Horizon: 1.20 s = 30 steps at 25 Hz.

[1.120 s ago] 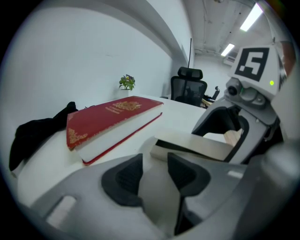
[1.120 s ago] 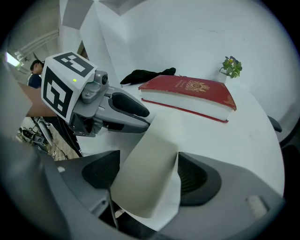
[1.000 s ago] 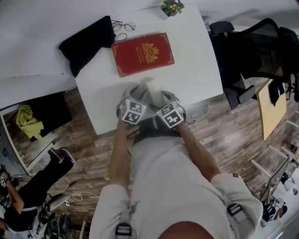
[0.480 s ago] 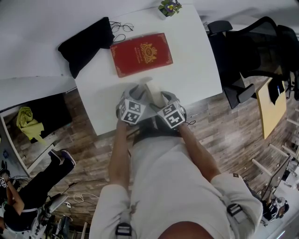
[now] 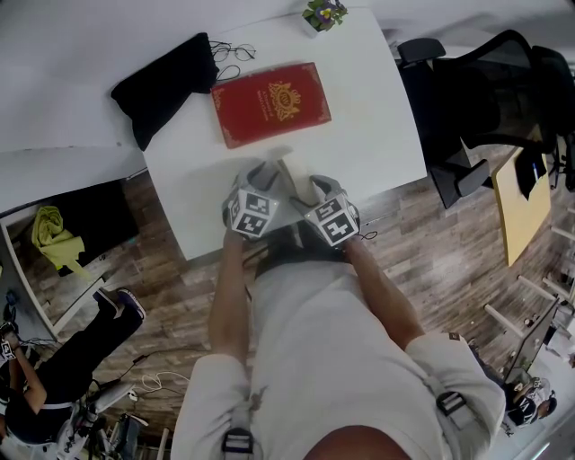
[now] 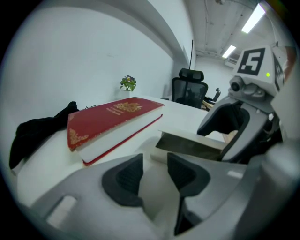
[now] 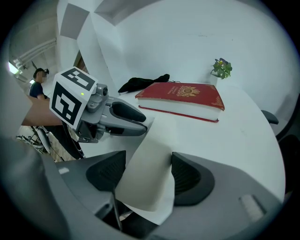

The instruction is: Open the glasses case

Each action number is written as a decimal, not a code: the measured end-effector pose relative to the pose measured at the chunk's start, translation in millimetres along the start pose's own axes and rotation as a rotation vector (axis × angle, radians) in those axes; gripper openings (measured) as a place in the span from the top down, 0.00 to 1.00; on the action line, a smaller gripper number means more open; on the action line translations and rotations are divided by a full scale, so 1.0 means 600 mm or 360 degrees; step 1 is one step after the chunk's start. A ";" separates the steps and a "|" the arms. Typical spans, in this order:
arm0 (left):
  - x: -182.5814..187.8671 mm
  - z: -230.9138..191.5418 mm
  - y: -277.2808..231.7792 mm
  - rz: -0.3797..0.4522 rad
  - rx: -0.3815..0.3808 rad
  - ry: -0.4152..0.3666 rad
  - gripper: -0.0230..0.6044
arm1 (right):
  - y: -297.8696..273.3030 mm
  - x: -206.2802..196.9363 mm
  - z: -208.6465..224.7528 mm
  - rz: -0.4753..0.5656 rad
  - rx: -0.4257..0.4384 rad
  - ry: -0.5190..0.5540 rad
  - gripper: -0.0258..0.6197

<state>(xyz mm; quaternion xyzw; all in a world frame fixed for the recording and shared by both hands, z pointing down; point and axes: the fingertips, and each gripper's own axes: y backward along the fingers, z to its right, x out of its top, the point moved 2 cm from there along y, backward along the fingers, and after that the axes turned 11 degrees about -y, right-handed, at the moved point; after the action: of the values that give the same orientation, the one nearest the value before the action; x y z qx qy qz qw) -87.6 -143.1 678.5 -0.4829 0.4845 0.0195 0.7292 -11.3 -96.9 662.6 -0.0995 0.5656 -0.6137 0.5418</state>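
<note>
Closing just now, right tongs [image 7: 149, 174] pinch the lid [image 7: 151, 152]; left tongs [image 6: 154, 174] clamp the glasses case [image 6: 155, 190] at the table's [image 5: 377, 117] six o'clock edge.

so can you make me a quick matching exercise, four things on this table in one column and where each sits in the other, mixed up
Things:
1. red book
2. black cloth
3. potted plant
4. glasses case

Places:
a. near edge of the table
b. far edge of the table
c. far left corner, beside the eyeglasses
d. middle of the table

Pairs: 1-d, 2-c, 3-b, 4-a
</note>
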 end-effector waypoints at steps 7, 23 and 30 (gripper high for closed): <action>0.001 0.001 -0.002 -0.0008 -0.0004 -0.0005 0.71 | 0.004 0.001 0.002 0.0012 0.0000 -0.0010 0.49; -0.002 0.001 -0.004 0.0001 -0.0022 -0.0006 0.71 | 0.012 0.004 0.008 0.0062 -0.0006 -0.0019 0.55; -0.001 0.001 -0.003 0.0004 -0.0026 -0.0004 0.71 | 0.020 0.006 0.009 0.0079 -0.0012 -0.0030 0.58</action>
<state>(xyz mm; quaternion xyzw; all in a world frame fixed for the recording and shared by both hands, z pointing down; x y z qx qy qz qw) -86.5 -143.2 680.2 -0.4883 0.4838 0.0250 0.7259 -2.1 -100.3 652.9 -0.0933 0.5652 -0.5970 0.5616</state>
